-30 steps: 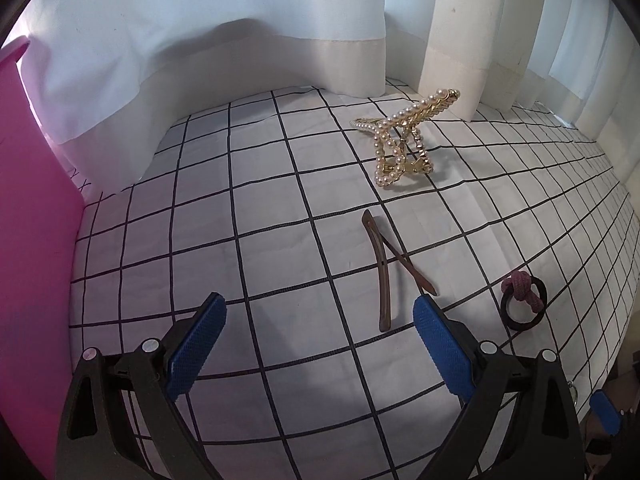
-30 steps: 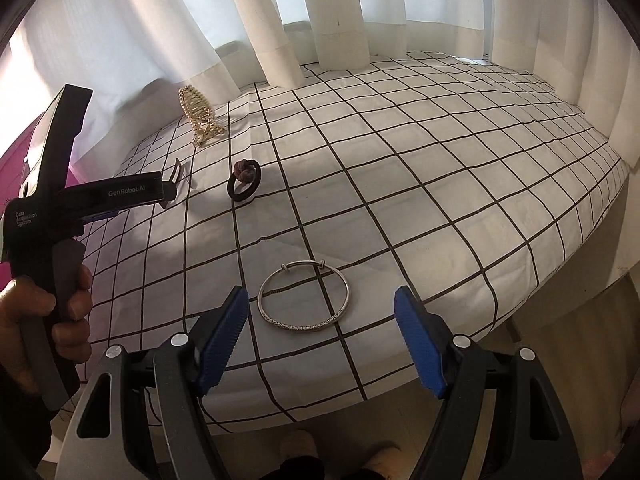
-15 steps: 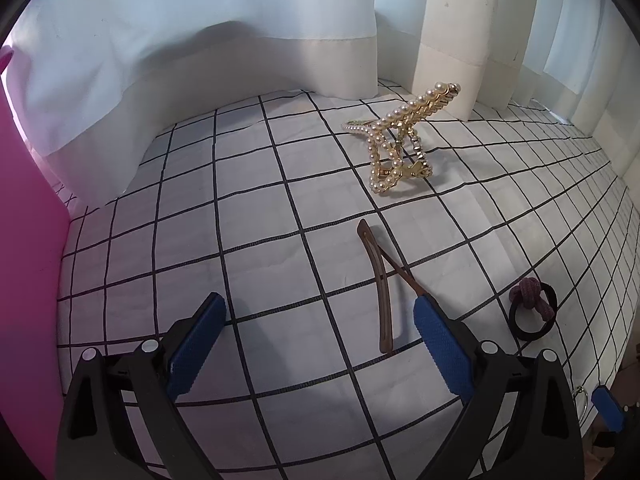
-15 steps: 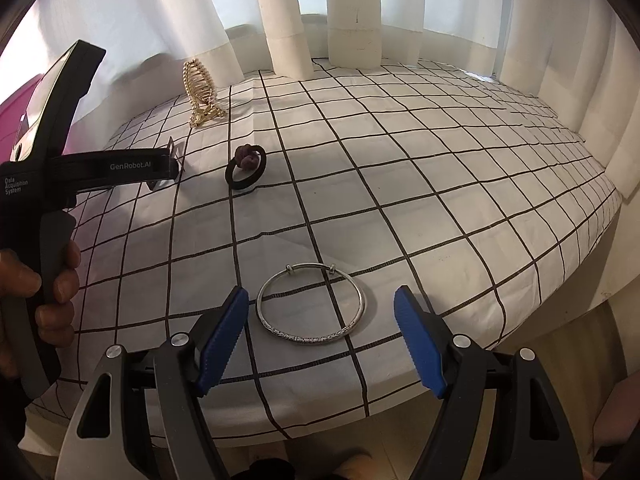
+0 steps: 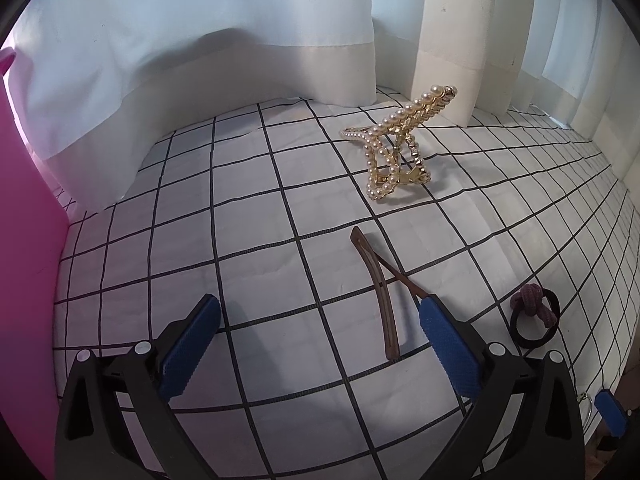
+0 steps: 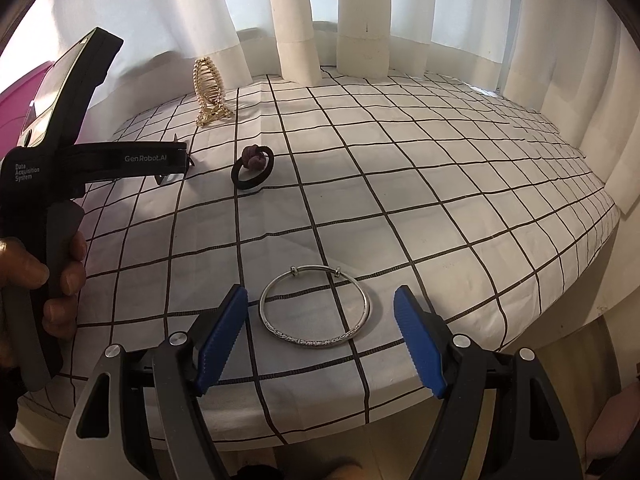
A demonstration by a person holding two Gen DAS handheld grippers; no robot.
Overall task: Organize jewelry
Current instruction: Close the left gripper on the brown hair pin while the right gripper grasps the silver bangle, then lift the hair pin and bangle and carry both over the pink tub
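Note:
A gold pearl hair claw stands far back on the checked cloth; it also shows far left in the right wrist view as the claw. A brown hair clip lies just ahead of my left gripper, which is open and empty. A black hair tie with a maroon knot lies right of the clip, seen again as the hair tie. A silver bangle lies flat between the wide-apart fingers of my open right gripper, untouched.
A pink box wall stands at the left. White curtains hang round the back of the table. A hand holds the left gripper's black body. The table edge curves close at the right and near side.
The right wrist view has rolled a little and drawn nearer the bangle, which now sits between the fingers. The left view has barely shifted; no object has moved.

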